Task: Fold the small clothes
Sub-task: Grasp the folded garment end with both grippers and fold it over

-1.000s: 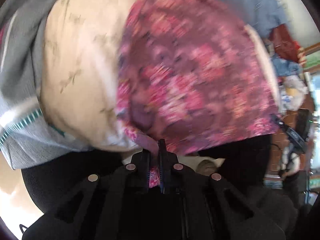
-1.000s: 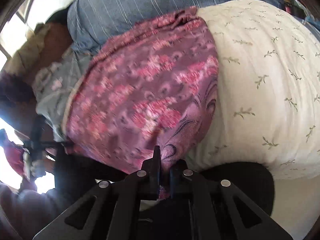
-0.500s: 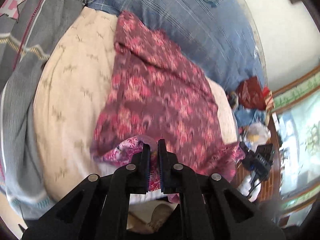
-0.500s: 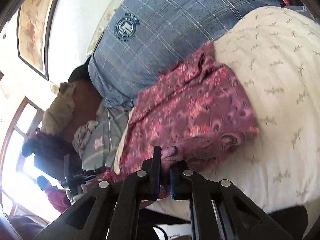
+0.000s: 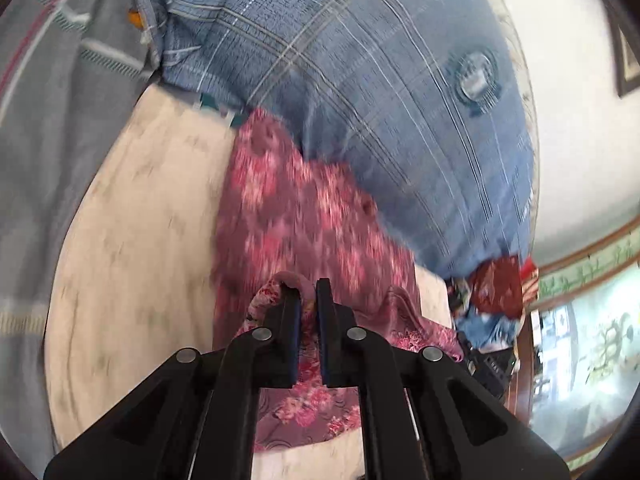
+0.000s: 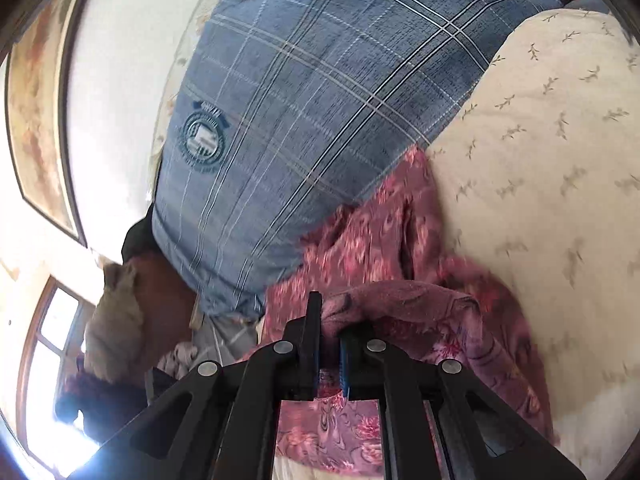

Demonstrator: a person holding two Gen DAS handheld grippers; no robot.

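Two fisheye views look along black two-finger grippers above a bed. In the left wrist view, the left gripper point(image 5: 307, 300) sits at 6 o'clock with its jaws pinched tight on a bunched edge of a pink and maroon floral garment point(image 5: 296, 220). The fabric bulges up between the fingertips and more of it hangs below the black frame. From the pinch the garment runs away toward 12 o'clock, lying partly over a cream sheet point(image 5: 132, 240) with a faint sprig print that fills the 9 o'clock side. Its far end touches a large blue plaid pillow point(image 5: 380, 100) that spans 12 to 2 o'clock and bears a round badge. A grey striped blanket point(image 5: 52, 100) lies at 10 o'clock. At 4 o'clock, past the bed's edge, is a heap of red and blue items point(image 5: 496, 292), blurred.

In the right wrist view, the right gripper point(image 6: 330, 312) at 6 o'clock is likewise clamped shut on a folded edge of the same floral garment point(image 6: 380, 248), which humps over the fingertips and trails off toward 4 o'clock. The rest of the cloth reaches toward 1 o'clock, between the blue plaid pillow point(image 6: 300, 100) at 11 to 12 o'clock and the cream sheet point(image 6: 540, 160) at 2 to 3 o'clock. A framed picture point(image 6: 36, 120) hangs on the white wall at 9 o'clock, with a bright window point(image 6: 44, 360) at 8 o'clock
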